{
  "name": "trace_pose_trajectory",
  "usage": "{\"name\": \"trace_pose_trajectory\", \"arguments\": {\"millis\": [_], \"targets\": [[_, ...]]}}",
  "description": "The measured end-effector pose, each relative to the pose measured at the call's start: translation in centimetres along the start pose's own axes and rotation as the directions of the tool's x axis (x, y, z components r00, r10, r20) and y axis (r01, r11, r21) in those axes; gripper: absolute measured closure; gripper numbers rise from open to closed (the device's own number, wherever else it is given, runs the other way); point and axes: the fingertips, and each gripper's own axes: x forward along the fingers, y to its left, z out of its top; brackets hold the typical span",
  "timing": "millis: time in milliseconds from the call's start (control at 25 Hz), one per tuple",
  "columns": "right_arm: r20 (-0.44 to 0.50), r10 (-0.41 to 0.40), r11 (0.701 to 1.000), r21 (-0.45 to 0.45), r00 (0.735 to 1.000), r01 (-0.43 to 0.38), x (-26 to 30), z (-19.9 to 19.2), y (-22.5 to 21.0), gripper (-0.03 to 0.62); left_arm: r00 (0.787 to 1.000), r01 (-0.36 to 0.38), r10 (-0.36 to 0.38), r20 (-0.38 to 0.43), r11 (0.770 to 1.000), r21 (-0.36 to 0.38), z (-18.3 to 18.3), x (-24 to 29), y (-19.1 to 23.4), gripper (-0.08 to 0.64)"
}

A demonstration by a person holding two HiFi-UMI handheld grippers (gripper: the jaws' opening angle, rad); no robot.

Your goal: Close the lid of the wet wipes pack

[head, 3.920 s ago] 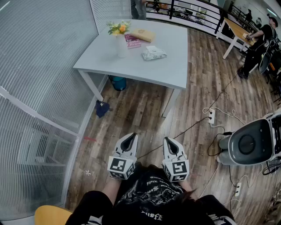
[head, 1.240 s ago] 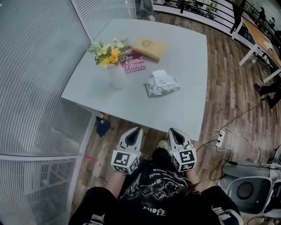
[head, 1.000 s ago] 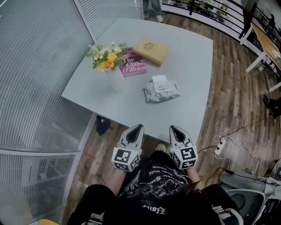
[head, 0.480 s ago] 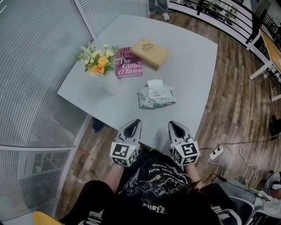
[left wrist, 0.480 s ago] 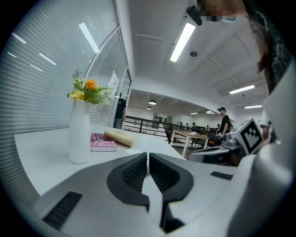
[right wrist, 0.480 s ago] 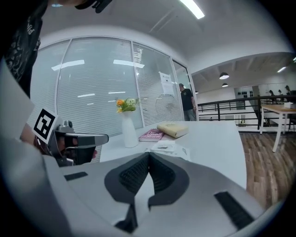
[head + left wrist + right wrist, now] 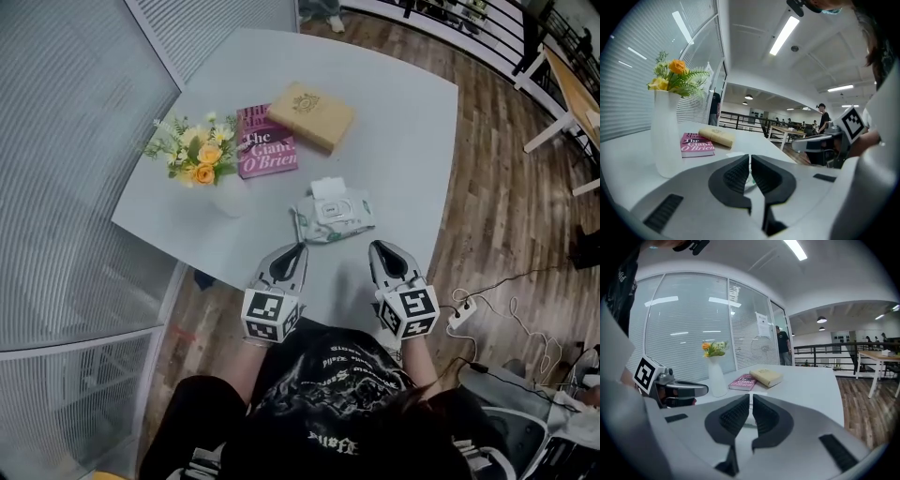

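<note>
The wet wipes pack (image 7: 333,214) lies on the grey table (image 7: 403,103) near its front edge. Its white lid flap (image 7: 326,187) stands open on the far side. My left gripper (image 7: 298,248) hovers just short of the pack's near left corner, jaws together and empty. My right gripper (image 7: 380,247) is to the pack's near right. Its jaws are just opening, only a thin slit apart, with nothing between them. In the left gripper view the left gripper (image 7: 750,157) hides most of the pack. The right gripper (image 7: 751,397) does the same in the right gripper view.
A white vase of yellow flowers (image 7: 202,169) stands left of the pack. Behind it lie a pink book (image 7: 264,153) and a tan book (image 7: 312,115). A glass wall with blinds (image 7: 66,141) runs along the left. A power strip and cables (image 7: 461,319) lie on the wood floor.
Both grippers have come forward from in front of the table to over its near edge, close to the pack. The table and pack sit nearer in the head view.
</note>
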Motion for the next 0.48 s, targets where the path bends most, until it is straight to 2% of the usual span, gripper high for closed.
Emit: {"name": "trace_pose_trajectory", "arguments": {"millis": [160,320,480], "targets": [[-0.024,0.031,0.999,-0.031,0.999,-0.031,1.9,1.8,-0.6,0.571,1.000,-0.013,0.012,-0.019,0.999,-0.038,0.8,1.6,1.7,0.543],[-0.065,0.083,0.992,-0.094,0.994,-0.088,4.5,3.6,-0.9,0.572,0.999,-0.006,0.005,-0.045,1.000,-0.026,1.4,3.1,2.7,0.543],[-0.127,0.129,0.976,-0.158,0.984,-0.148,6.9,4.9,-1.0,0.571,0.995,0.013,-0.021,-0.094,0.997,-0.077,1.0,4.2,3.2,0.543]]}}
